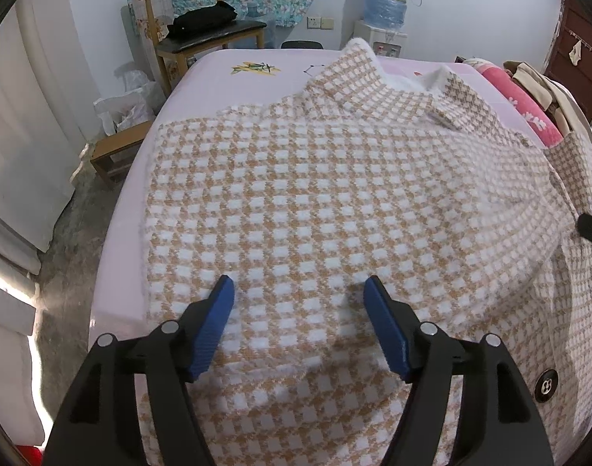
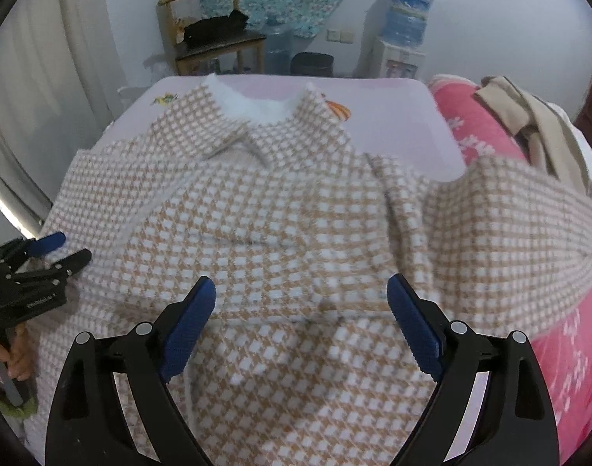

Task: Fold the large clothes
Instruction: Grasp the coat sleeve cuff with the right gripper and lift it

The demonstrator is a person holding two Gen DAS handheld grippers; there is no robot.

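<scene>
A large tan-and-white checked coat lies spread on a pink bed, collar at the far end. Its left side is folded over the body with a straight edge; a black button shows near the front right. My left gripper is open and empty just above the coat's near left part. In the right wrist view the same coat shows with its right sleeve bunched up at the right. My right gripper is open and empty over the coat's near middle. The left gripper appears at that view's left edge.
A wooden chair with a black bag stands beyond the bed, beside a water dispenser. A pink patterned blanket and beige clothes lie along the bed's right side. A low wooden stool and plastic bags stand on the floor at left.
</scene>
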